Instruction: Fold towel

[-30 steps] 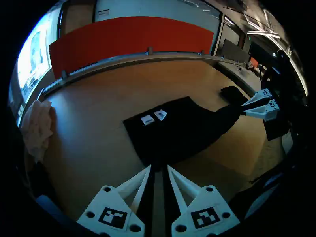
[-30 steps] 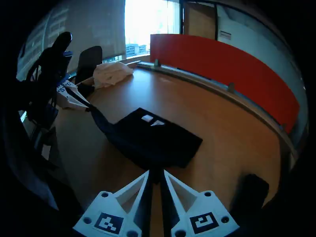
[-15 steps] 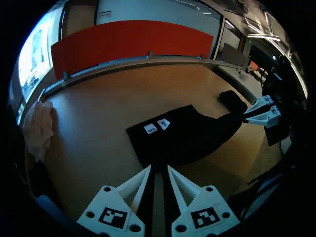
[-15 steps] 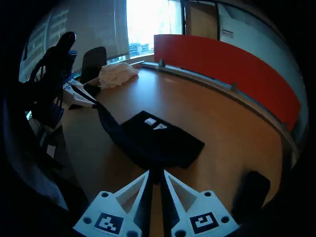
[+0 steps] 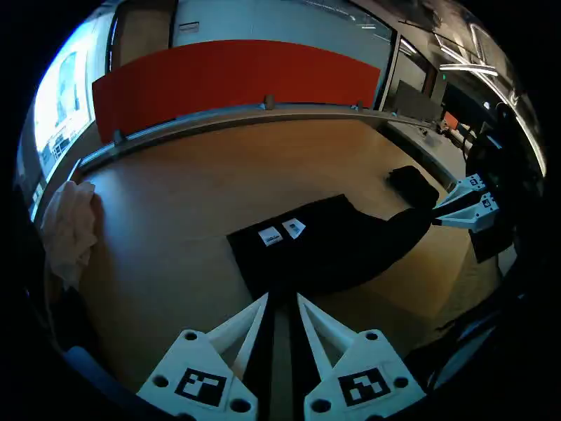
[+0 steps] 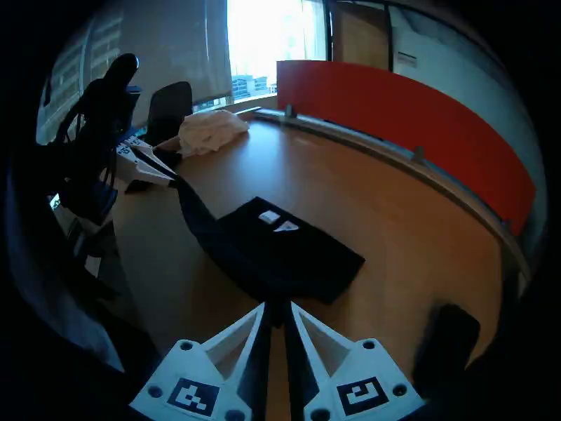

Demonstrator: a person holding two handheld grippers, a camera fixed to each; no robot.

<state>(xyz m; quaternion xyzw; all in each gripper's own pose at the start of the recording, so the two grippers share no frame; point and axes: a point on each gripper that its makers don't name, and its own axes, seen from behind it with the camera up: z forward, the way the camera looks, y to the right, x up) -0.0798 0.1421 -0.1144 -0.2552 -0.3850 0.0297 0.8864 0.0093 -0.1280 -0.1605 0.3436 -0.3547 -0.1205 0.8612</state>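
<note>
The black towel [image 5: 329,242] lay on the wooden table [image 5: 189,182], near its middle, with two small white tags [image 5: 280,231] on its upper face. The far part lay flat. The near edge was drawn up toward both grippers.

The left gripper [image 5: 280,300] was clenched on one corner of the towel, its two white fingers nearly together with dark cloth pinched between the tips. In the left gripper view a band of towel ran off to the right to the other gripper, which was gripping its end.

The right gripper [image 6: 277,309] was likewise clamped on a corner, with cloth between its tips. In the right gripper view the towel's edge stretched up and to the left, ending at the left gripper, which a dark-sleeved hand [image 6: 91,168] held.

A red partition [image 5: 238,74] stood along the far side of the table. A pale crumpled cloth [image 6: 210,130] lay near the table's edge, just beside a dark chair [image 6: 165,105], with a bright window [image 6: 273,42] behind. A small dark bundle [image 5: 414,184] sat on the table near the right gripper; I could not tell what it was.
</note>
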